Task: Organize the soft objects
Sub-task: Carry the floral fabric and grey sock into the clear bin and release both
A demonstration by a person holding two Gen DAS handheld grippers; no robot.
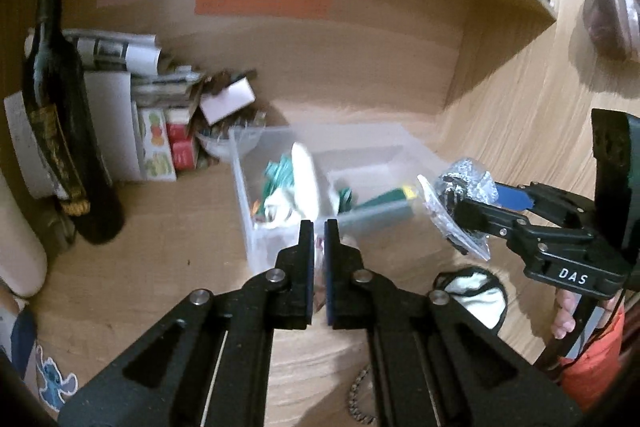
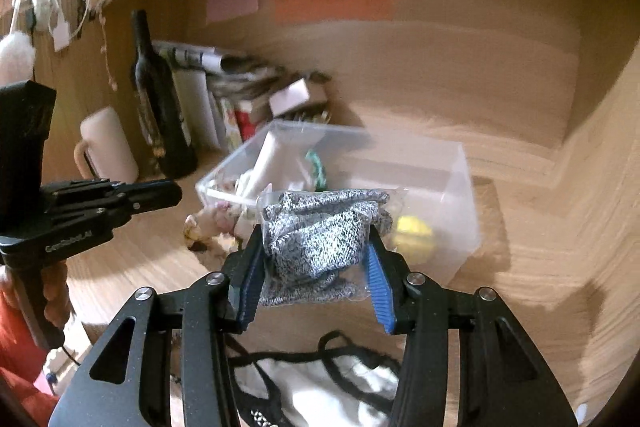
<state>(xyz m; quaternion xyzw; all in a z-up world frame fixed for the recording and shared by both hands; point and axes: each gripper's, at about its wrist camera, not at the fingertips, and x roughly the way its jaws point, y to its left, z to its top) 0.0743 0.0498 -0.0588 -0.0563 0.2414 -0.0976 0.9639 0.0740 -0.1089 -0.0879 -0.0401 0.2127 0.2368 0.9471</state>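
My right gripper is shut on a clear bag of grey speckled fabric and holds it in the air just in front of a clear plastic bin. The bin holds white, green and yellow soft items. In the left wrist view the bagged fabric hangs over the bin's right end. My left gripper is shut and empty, at the bin's near wall. A white cloth with black trim lies on the desk below the right gripper; it also shows in the left wrist view.
A dark wine bottle stands at the left. Boxes and papers are stacked behind the bin. A white mug stands beside the bottle. A small floral item lies by the bin. A wooden shelf runs overhead.
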